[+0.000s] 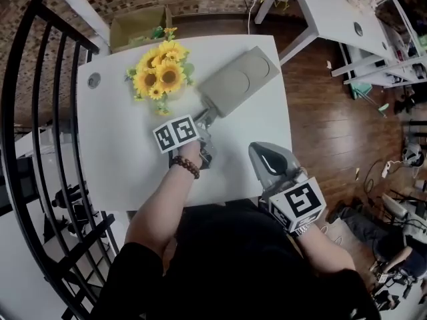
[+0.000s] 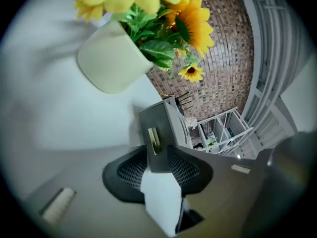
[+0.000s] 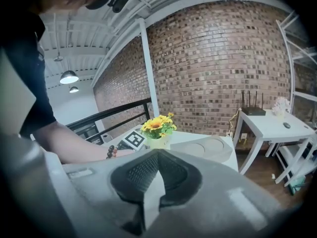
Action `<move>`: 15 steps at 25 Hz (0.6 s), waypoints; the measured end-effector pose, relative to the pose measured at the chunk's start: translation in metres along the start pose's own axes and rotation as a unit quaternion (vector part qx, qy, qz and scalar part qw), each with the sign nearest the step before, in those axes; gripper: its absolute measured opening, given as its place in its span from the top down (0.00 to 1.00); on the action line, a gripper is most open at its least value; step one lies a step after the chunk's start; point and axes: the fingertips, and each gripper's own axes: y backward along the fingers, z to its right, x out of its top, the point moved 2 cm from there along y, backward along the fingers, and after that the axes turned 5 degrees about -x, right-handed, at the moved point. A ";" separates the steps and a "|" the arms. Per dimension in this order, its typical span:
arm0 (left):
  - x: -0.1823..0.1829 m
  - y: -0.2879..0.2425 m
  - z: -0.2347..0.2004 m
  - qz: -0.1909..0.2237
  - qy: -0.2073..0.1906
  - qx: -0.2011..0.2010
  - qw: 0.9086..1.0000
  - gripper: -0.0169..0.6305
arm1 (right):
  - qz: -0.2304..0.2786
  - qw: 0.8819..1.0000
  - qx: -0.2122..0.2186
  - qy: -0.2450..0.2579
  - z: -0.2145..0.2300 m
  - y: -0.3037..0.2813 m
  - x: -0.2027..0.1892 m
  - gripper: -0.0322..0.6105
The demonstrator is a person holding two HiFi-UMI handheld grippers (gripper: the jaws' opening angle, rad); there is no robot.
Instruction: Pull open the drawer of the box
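Observation:
The grey flat box (image 1: pixel 237 79) lies slantwise on the white table (image 1: pixel 127 165), with two round recesses in its lid. In the head view my left gripper (image 1: pixel 203 117) is at the box's near end. In the left gripper view the narrow drawer front (image 2: pixel 159 155) with its brass pull (image 2: pixel 154 139) stands between the black mesh pads (image 2: pixel 128 172). My left gripper (image 2: pixel 157 158) is open, and I see no pad pressing on the drawer. My right gripper (image 1: pixel 257 151) hangs over the table's near right edge, away from the box. Its jaws (image 3: pixel 157 155) are shut on nothing.
A pot of sunflowers (image 1: pixel 160 72) stands just left of the box, with the pale pot (image 2: pixel 111 63) close to my left gripper. A black railing (image 1: pixel 40 145) runs along the table's left side. A cardboard box (image 1: pixel 137 25) and a white desk (image 1: pixel 333 12) stand beyond.

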 end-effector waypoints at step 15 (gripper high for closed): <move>0.000 -0.003 -0.004 0.034 0.064 -0.060 0.996 0.84 | -0.007 1.000 0.013 0.004 0.020 -0.004 -0.001 0.97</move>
